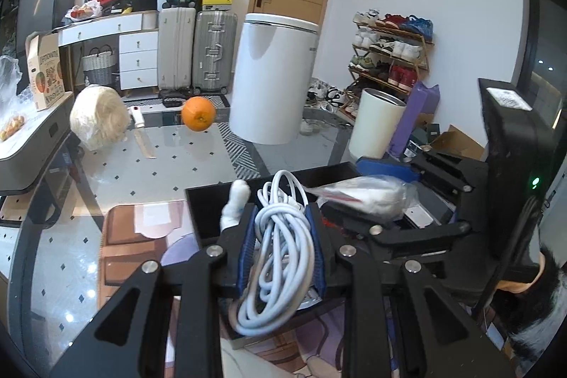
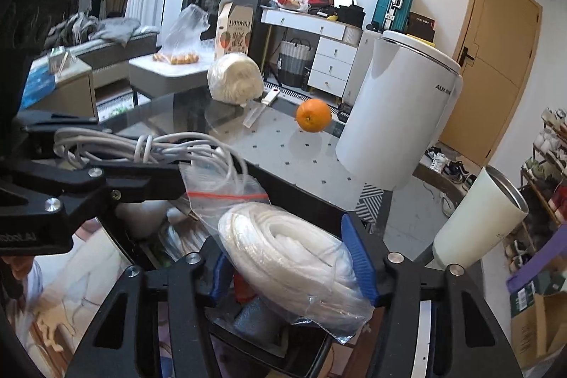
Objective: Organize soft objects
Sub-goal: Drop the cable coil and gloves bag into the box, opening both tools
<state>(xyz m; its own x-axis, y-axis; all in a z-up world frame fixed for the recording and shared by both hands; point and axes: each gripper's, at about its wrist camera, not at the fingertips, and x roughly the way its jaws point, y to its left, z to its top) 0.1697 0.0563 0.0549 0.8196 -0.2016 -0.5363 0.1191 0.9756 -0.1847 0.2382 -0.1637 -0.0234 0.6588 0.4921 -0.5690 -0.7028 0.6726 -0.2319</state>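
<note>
A bundle of white cable (image 1: pixel 280 257) is clamped between the blue pads of the left gripper (image 1: pixel 283 247) at the lower centre of its frame, above a black box (image 1: pixel 209 211). A clear bag of coiled white tubing (image 2: pixel 297 254) is gripped between the narrowed jaws of the right gripper (image 2: pixel 294 257), low in the centre of its frame. On the glass table (image 2: pixel 269 144), an orange (image 2: pixel 313 115) and a wrapped cabbage (image 2: pixel 235 78) are seen toward the upper middle, with a white appliance (image 2: pixel 400 116) to the right.
</note>
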